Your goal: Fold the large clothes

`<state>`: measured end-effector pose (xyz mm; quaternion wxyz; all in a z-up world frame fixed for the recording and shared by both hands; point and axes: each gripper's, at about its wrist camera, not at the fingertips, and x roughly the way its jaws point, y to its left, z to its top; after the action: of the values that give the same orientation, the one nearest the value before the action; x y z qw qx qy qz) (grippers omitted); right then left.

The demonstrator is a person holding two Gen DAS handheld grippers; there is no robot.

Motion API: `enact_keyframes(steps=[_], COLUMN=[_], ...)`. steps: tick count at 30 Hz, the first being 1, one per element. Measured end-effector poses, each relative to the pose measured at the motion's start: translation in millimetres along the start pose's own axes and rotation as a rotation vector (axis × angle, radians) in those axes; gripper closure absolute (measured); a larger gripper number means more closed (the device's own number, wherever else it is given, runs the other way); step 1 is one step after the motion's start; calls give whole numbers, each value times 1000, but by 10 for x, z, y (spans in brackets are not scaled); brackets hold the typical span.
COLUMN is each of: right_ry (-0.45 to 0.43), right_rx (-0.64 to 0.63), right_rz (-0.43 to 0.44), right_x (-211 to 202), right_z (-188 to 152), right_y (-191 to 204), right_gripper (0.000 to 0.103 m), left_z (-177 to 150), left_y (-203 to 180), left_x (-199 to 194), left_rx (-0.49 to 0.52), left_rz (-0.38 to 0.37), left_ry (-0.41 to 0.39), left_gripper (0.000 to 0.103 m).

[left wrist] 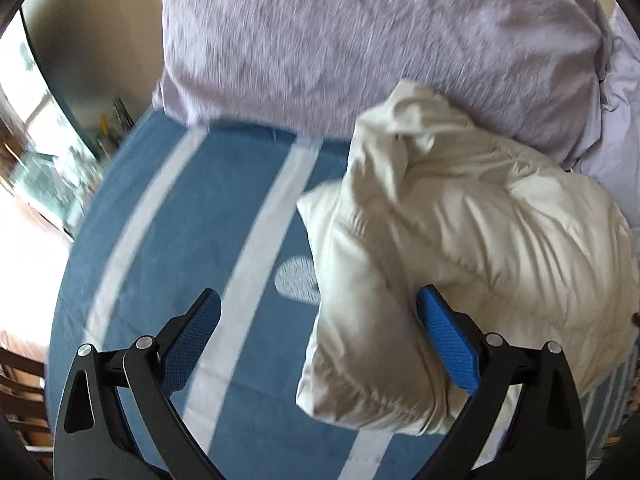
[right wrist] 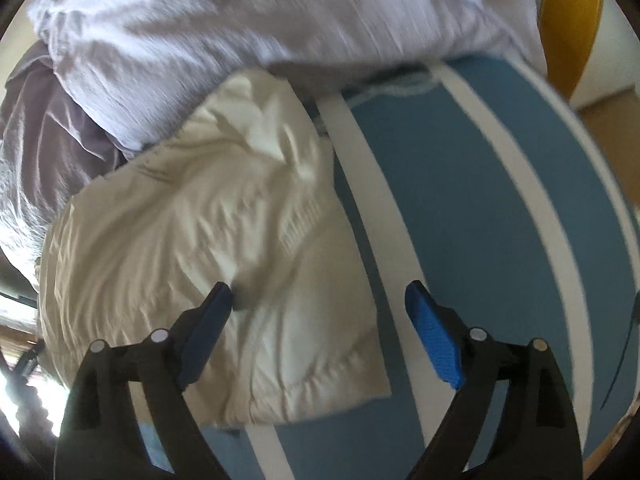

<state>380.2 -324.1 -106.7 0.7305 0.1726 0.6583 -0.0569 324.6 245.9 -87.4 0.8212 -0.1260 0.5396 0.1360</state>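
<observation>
Loosely bunched cream garment (left wrist: 460, 240) laid on blue striped cloth (left wrist: 180, 220), left hand-held gripper (left wrist: 318, 308) and right hand-held gripper (right wrist: 318, 300) both spread wide, nothing gripped.

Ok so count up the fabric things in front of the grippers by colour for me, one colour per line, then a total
Cream: 1, the bunched cream garment
Lilac-grey: 1, the lilac-grey bedding piled behind it
Blue with white stripes: 1, the striped cloth underneath
Total: 3

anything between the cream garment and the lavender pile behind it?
Nothing separate shows. In the right wrist view the cream garment runs up against the lavender pile, with only a shadowed seam between. The left wrist view shows them meeting too.
</observation>
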Motion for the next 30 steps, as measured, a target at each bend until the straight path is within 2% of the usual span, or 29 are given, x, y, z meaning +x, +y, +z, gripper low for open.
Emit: enact_keyframes(steps=[7,10,12,13,15,16,18,20,23,25,30], right_ry=[85,81,72,66,54,49,39,28,9,0,-2], right_rx=[95,129,150,158,173,180,195,204,200,196,149], right_rz=[111,144,160,164,166,167,173,179,179,186,220], right_x=[191,244,237,230,209,190,146,102,18,-49,-255], right_z=[-137,-218,-246,-265,-309,-323,-353,-369,-389,-419,-588], right_y=[-47,-25,-26,-29,-20,-19,-15,-11,36,56,110], right_gripper=[16,27,37,40,51,54,66,72,78,80,81], left_z=[-87,-136,-156,-163,-169,-183,-220,-215,-243,-264,-286], left_y=[293,377,411,419,403,365,252,195,202,148,196], left_x=[291,376,412,425,422,393,280,233,143,9,-256], left_rx=[-179,-241,-267,-276,-286,-286,-274,-269,-280,-287,-291], left_rz=[-171,-228,-262,-278,-307,-318,-299,-282,-293,-307,-338], left_ry=[86,99,99,96,85,78,61,49,25,5,-47], left_gripper=[2,4,11,18,33,45,53,64,74,77,79])
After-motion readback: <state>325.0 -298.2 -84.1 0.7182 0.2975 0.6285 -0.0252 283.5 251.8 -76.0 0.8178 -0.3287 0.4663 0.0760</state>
